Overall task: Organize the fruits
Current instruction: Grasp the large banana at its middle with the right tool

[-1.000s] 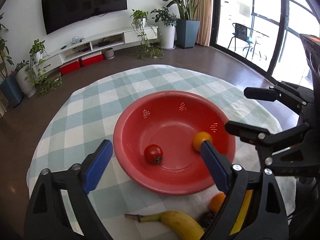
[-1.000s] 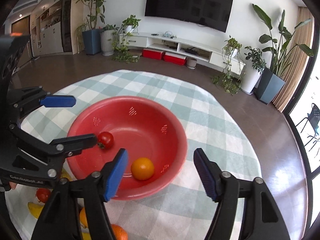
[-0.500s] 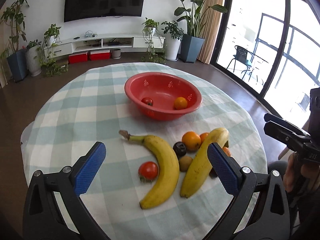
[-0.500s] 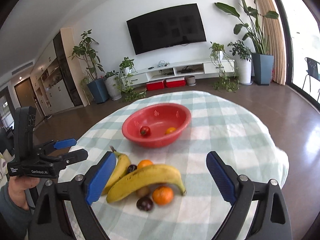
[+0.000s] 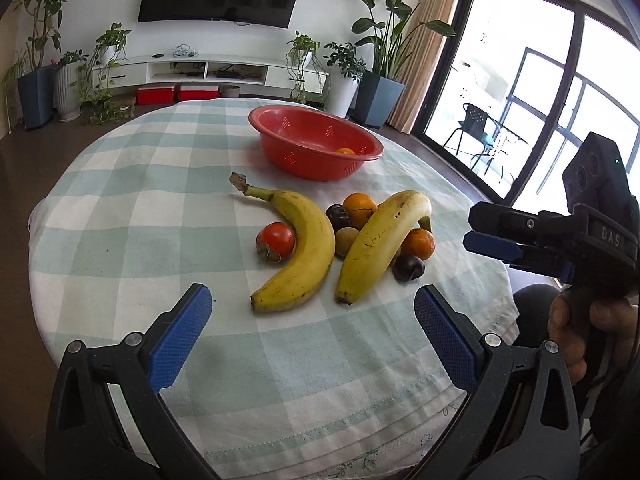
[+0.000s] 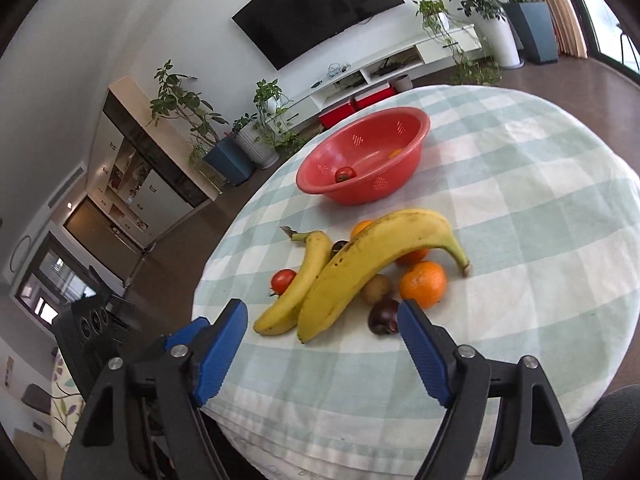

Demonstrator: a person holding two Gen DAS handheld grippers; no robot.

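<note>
Between the bowl (image 5: 316, 148) and both wide-open grippers, left (image 5: 312, 336) and right (image 6: 320, 344), the bananas (image 5: 304, 248) lie lengthwise toward them, equally near.

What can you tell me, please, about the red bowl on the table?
The red bowl looks like glossy plastic, round, with a rolled rim and small clusters of drain holes in its wall, like a colander. It stands upright on the checked tablecloth, beyond the loose fruit and apart from it. Inside lie a tomato and an orange.
</note>
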